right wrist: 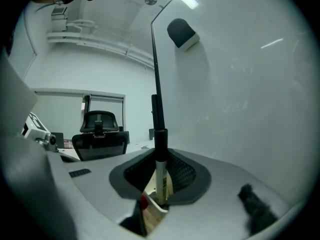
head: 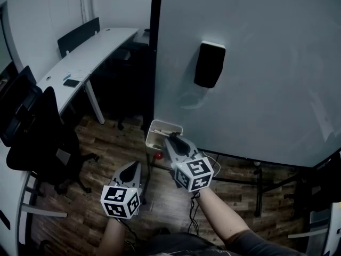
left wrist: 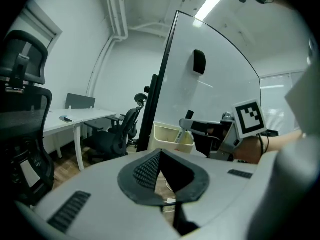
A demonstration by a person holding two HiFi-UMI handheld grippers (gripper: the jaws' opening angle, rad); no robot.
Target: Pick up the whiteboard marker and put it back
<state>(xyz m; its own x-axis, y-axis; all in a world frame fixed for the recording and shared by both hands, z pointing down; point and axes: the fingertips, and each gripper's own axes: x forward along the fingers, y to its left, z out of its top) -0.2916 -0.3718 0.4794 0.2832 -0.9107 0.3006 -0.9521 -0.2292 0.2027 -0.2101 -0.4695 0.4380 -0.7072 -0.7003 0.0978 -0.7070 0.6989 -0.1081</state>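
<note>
A whiteboard marker (right wrist: 160, 174) with a white barrel and a black cap stands upright between the jaws of my right gripper (right wrist: 160, 179), which is shut on it. Its lower end is in or just above the cream pen tray (right wrist: 159, 204). In the head view the right gripper (head: 171, 141) reaches into that tray (head: 155, 128) at the whiteboard's lower left corner. The left gripper view shows the marker (left wrist: 181, 135) slanting down into the tray (left wrist: 167, 135). My left gripper (head: 130, 168) hangs lower left of the tray, shut and holding nothing (left wrist: 160, 155).
The big whiteboard (head: 266, 79) carries a black eraser (head: 209, 64). A small red object (head: 158, 155) sits under the tray. A long white desk (head: 80, 63) and black office chairs (head: 37, 137) stand to the left on a wooden floor. Cables run beneath the board.
</note>
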